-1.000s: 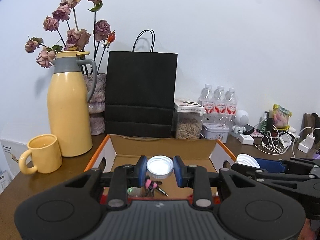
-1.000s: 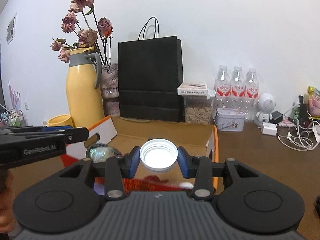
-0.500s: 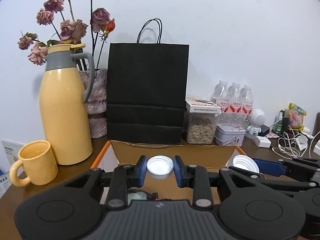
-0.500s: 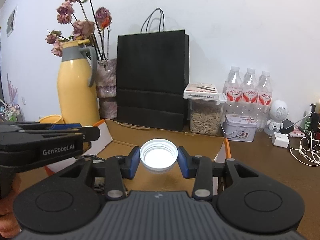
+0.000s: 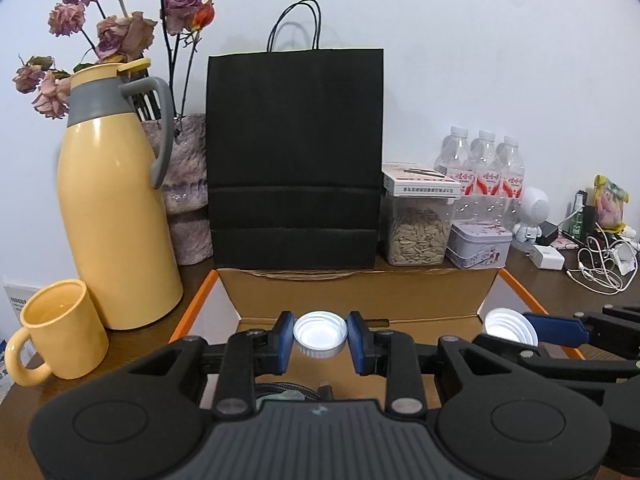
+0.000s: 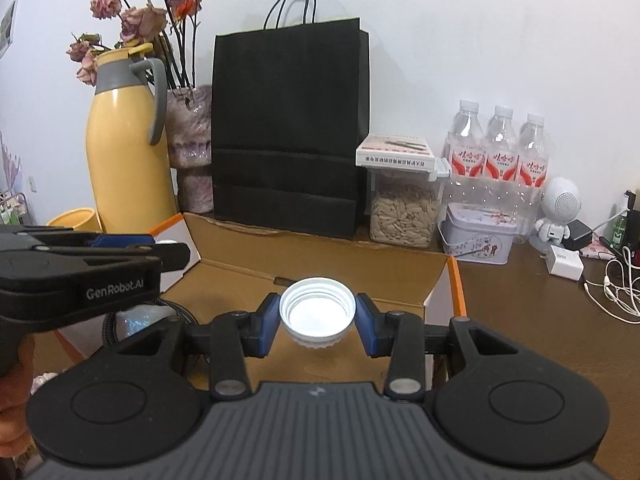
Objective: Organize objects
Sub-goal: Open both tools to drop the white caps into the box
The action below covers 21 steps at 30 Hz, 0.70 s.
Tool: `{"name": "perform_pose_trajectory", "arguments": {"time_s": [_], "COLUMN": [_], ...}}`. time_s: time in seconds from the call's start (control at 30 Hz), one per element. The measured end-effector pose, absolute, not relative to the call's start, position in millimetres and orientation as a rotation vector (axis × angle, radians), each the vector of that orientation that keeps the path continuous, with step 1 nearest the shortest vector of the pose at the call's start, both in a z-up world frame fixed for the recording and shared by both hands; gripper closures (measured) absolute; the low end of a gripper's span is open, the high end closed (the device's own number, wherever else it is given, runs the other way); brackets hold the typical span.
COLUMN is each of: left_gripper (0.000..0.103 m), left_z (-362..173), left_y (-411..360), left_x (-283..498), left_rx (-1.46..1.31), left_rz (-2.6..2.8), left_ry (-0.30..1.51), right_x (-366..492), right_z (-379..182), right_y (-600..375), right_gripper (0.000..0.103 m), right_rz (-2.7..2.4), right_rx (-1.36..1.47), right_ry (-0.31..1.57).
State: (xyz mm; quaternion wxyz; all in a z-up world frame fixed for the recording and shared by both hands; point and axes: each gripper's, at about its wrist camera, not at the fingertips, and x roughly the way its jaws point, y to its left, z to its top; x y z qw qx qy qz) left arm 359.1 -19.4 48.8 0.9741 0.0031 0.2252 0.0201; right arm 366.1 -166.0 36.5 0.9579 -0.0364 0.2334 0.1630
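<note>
Currently, the left gripper [image 5: 320, 339] is grasping a small white bottle cap [image 5: 320, 334] between its blue pads [image 5: 283, 342], open side facing up. The right gripper [image 6: 317, 318] is likewise clamping a larger white cap [image 6: 317, 312], its threaded interior showing, with both pads pressing on its rim.

Both caps are hanging above an open cardboard box [image 5: 360, 294] with orange-edged flaps. In the left wrist view, the right gripper is appearing at the right edge, side by side with the left one and level with it. In the right wrist view, the left gripper's black body is crossing the left side, and part of a hand [image 6: 16, 380] is showing beneath it.

Inside the box, a braided cable [image 6: 116, 322] is lying on the floor near the left wall.

Behind the box, a black paper bag [image 5: 295, 156] is standing upright against the wall. To its left are sitting a yellow thermos jug [image 5: 116, 208], a yellow mug [image 5: 60, 330] and a vase of dried roses [image 5: 188, 184]. To its right are standing a clear jar of seeds [image 5: 418, 224], a small tin [image 5: 478, 244] and three water bottles [image 5: 484, 168].
</note>
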Motion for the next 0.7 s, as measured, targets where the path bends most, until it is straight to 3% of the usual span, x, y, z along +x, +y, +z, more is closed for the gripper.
{"name": "perform_pose_trajectory", "arguments": {"time_s": [0.03, 0.1, 0.13, 0.17, 0.23, 0.7], "left_gripper": [0.075, 0.071, 0.051, 0.025, 0.0, 0.0], "left_z": [48.9, 49.1, 49.1, 48.8, 48.6, 44.5], "left_y": [-19.3, -19.1, -19.1, -18.8, -17.7, -17.8], "left_x": [358.6, 357.4, 358.1, 358.8, 359.1, 364.9], "left_rx": [0.01, 0.015, 0.018, 0.02, 0.017, 0.02], "left_rz": [0.046, 0.06, 0.069, 0.077, 0.087, 0.112], "left_ry": [0.448, 0.441, 0.445, 0.449, 0.438, 0.473], "right_x": [366.8, 367.9, 368.0, 368.0, 367.2, 369.8], "right_z": [35.6, 33.6, 33.3, 33.2, 33.9, 32.9], "right_y": [-165.7, -164.5, -164.0, -164.1, -165.0, -167.1], "right_gripper": [0.058, 0.033, 0.01, 0.0, 0.0, 0.0], "right_rz": [0.331, 0.314, 0.304, 0.295, 0.29, 0.269], "right_rx": [-0.076, -0.088, -0.093, -0.098, -0.099, -0.108], "right_ry": [0.48, 0.492, 0.491, 0.488, 0.475, 0.482]}}
